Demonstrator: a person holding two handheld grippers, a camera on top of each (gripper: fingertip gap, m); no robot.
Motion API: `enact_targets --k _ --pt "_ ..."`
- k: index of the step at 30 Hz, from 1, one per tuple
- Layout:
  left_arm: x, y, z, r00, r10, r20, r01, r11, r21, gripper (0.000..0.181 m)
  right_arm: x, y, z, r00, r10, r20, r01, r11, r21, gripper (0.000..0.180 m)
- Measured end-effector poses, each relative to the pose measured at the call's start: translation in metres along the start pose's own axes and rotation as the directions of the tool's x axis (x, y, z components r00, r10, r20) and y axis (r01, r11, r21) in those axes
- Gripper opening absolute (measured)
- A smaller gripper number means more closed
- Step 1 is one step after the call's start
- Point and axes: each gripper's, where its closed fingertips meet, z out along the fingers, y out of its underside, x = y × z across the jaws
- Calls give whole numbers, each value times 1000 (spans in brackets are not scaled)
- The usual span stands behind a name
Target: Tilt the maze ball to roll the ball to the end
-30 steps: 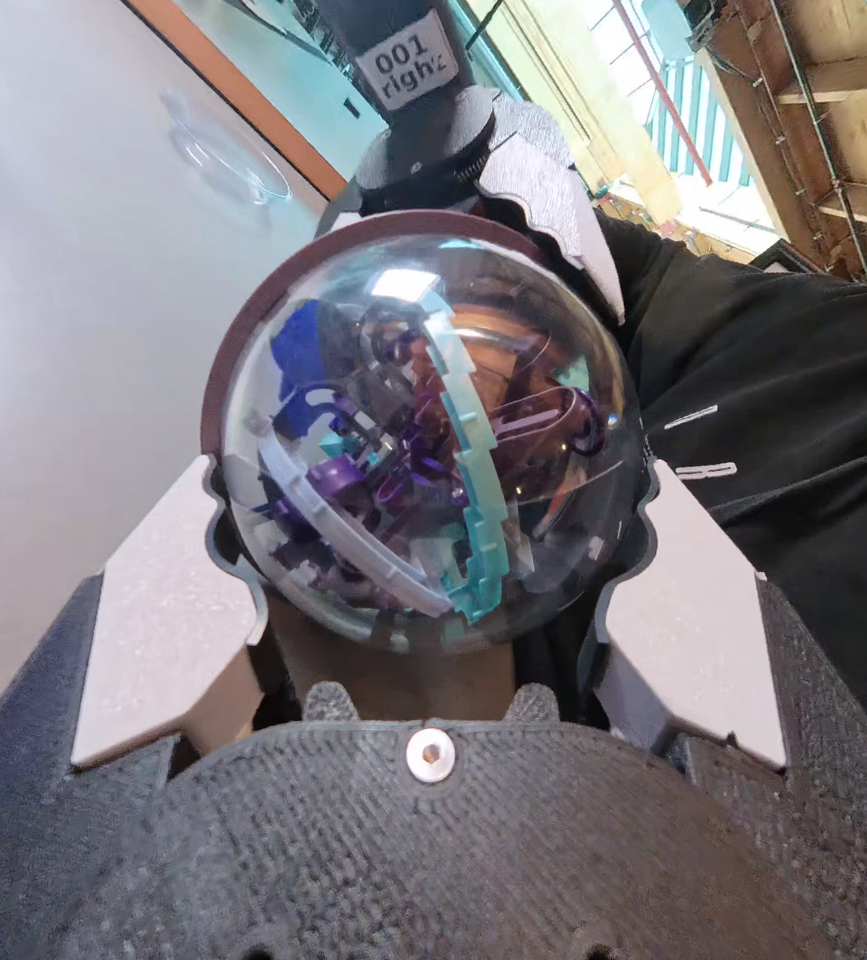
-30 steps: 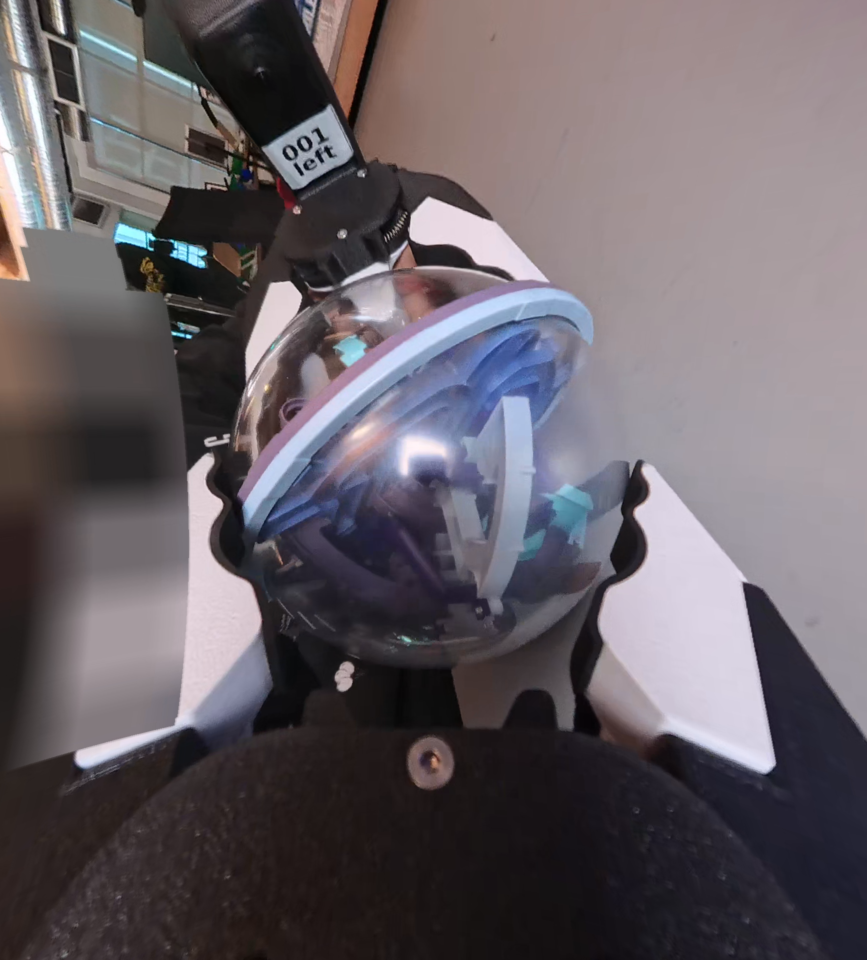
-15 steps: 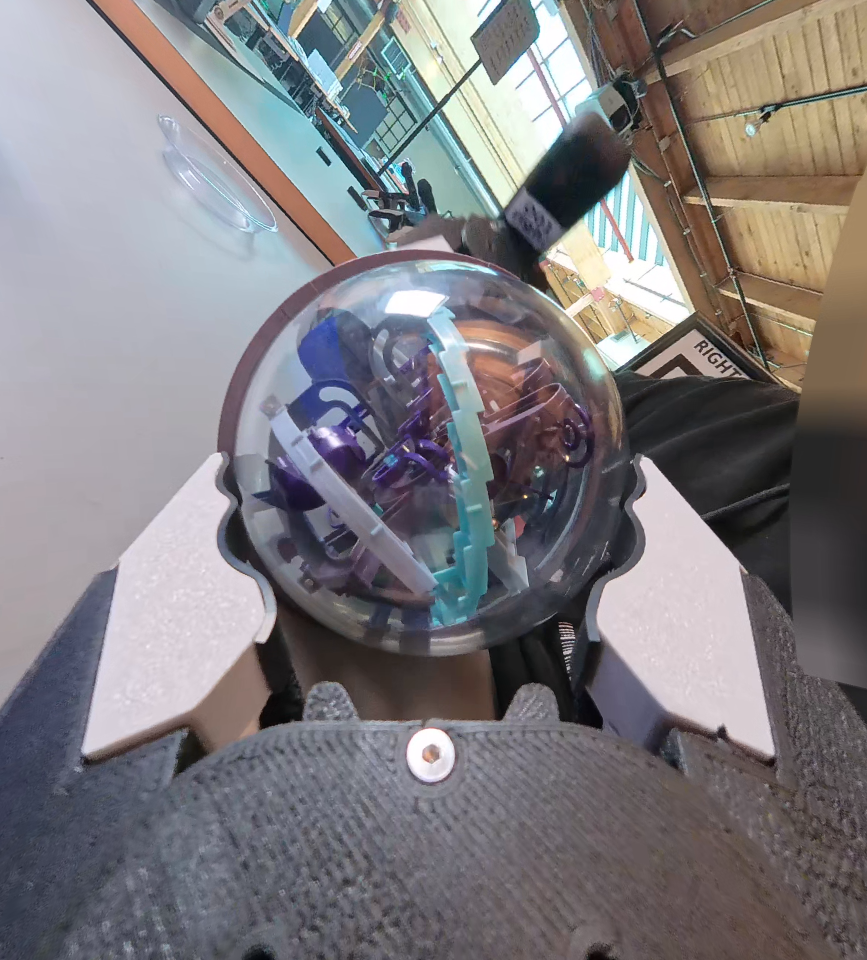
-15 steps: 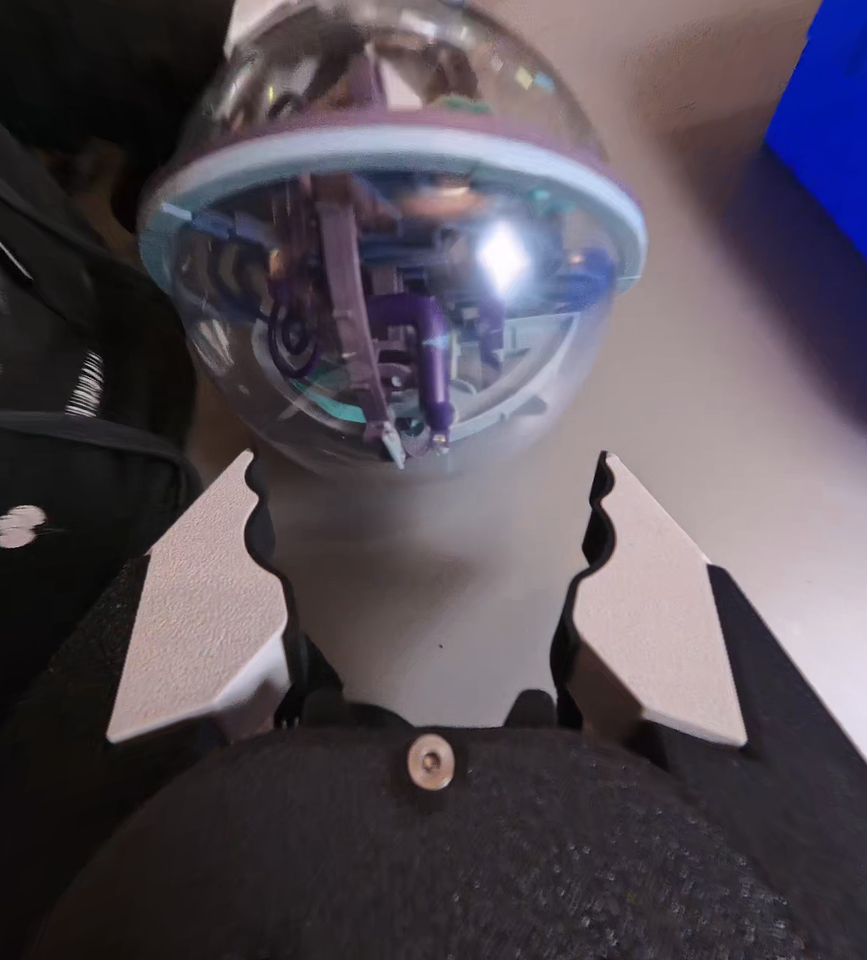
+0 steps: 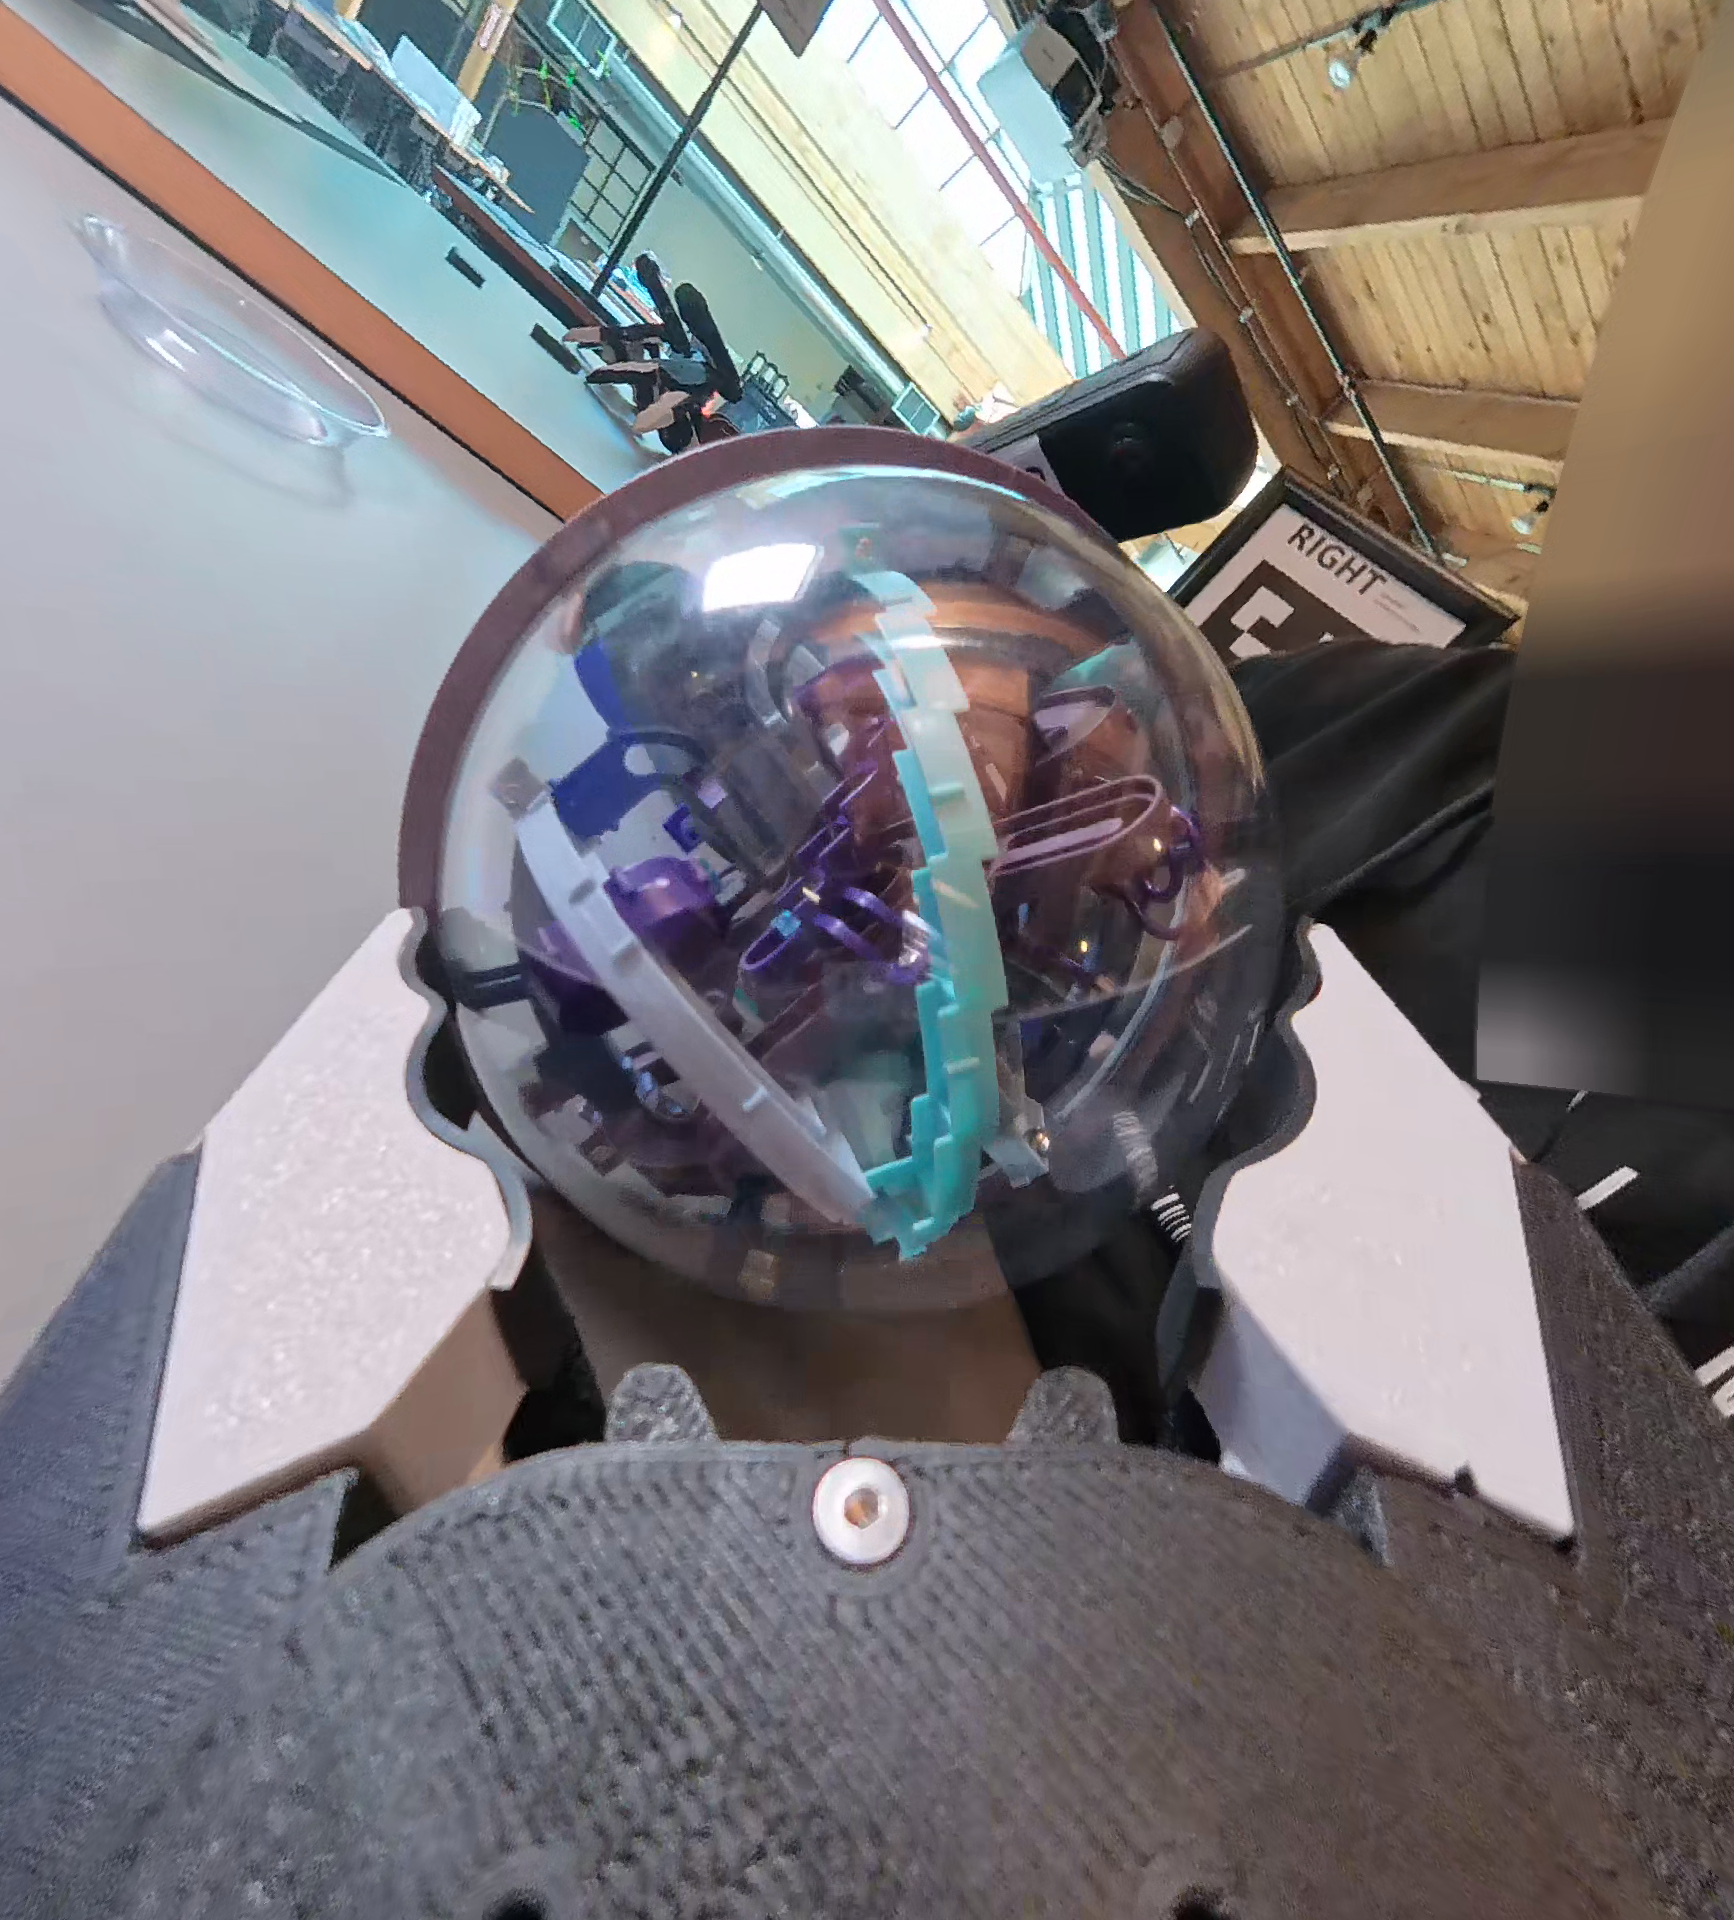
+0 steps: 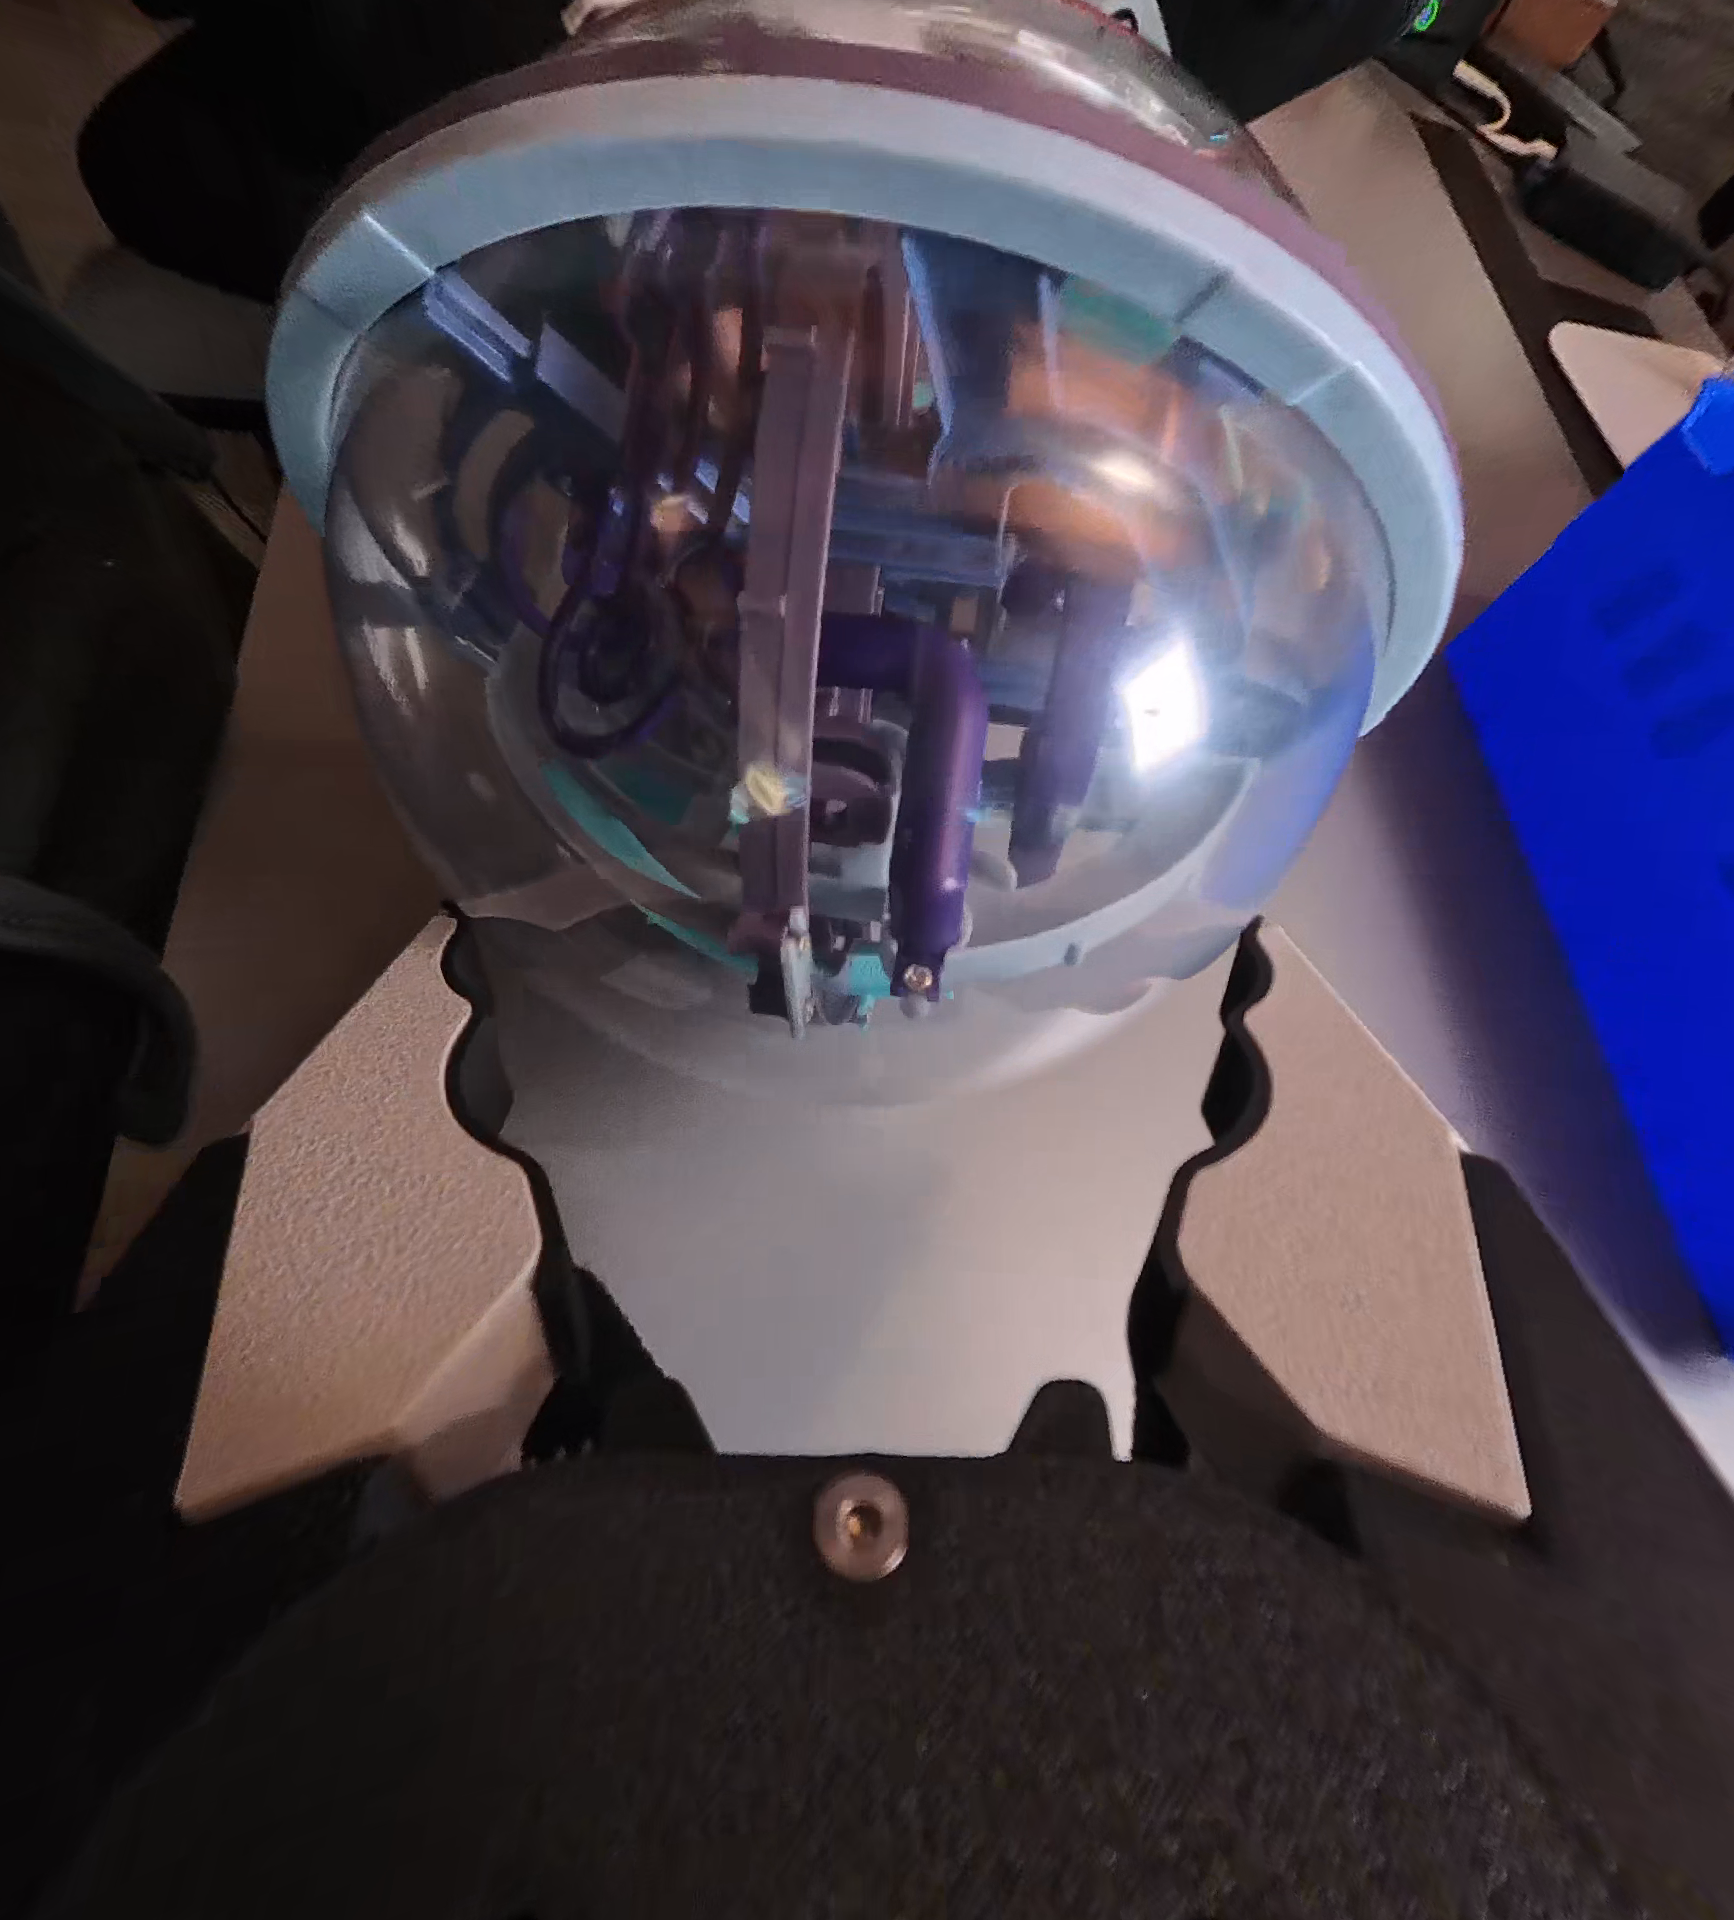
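The maze ball [image 5: 832,862] is a clear sphere with purple, teal and white tracks inside and a dark ring around its middle. My left gripper [image 5: 858,935] is shut on it, one finger on each side, and holds it above the white table [image 5: 115,727]. In the right wrist view the maze ball [image 6: 842,582] shows its pale blue ring, and its lower dome sits between the tips of my right gripper [image 6: 847,935]. That gripper is open, and I cannot tell whether its tips touch the ball. I cannot pick out the small ball inside.
A clear plastic dish [image 5: 219,332] lies on the table near its orange far edge. A blue bin [image 6: 1673,831] stands at the right. A person in black clothing [image 5: 1414,831] is close behind the ball. The right gripper's body [image 5: 1143,436] shows past the ball.
My right gripper let go of the ball, swung round to another side and has now come back up to it. My left gripper kept hold and tilted the ball slightly.
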Motion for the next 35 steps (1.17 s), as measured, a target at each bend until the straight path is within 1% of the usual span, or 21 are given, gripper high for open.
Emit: enact_targets --k 4,8,10,15,17,20,23,26,31,35 --pt "9 -18 -6 996 89 -15 -89 996 31 151 12 -19 -3 995 -69 -77 72 996 46 137" --pt "19 -39 -11 982 188 8 -188 982 -18 151 25 -36 -5 977 -113 -180 132 987 93 137" --pt "23 -50 -13 983 184 14 -184 983 -20 151 30 -43 -7 977 -87 -196 112 986 123 137" --pt "21 -69 -16 994 103 33 -102 994 -32 151 40 -49 -5 979 11 -205 24 985 168 136" --pt "21 -73 -17 993 112 38 -110 993 -44 151 43 -52 -5 974 8 -227 34 982 183 137" --pt "25 -79 -15 985 164 51 -160 984 -84 152 48 -55 -7 962 -22 -272 77 978 192 136" --pt "25 -84 -14 982 175 72 -167 979 -116 151 52 -56 -8 957 -6 -289 69 976 207 136" --pt "23 -88 -13 989 122 84 -111 985 -129 152 52 -55 -6 961 66 -268 -2 973 231 136" --pt "12 -83 -12 984 -90 151 115 979 -169 151 41 -49 3 949 277 -151 -224 929 294 136" --pt "6 -75 -11 955 -206 213 248 948 -198 151 32 -44 10 924 374 -78 -333 889 314 136"
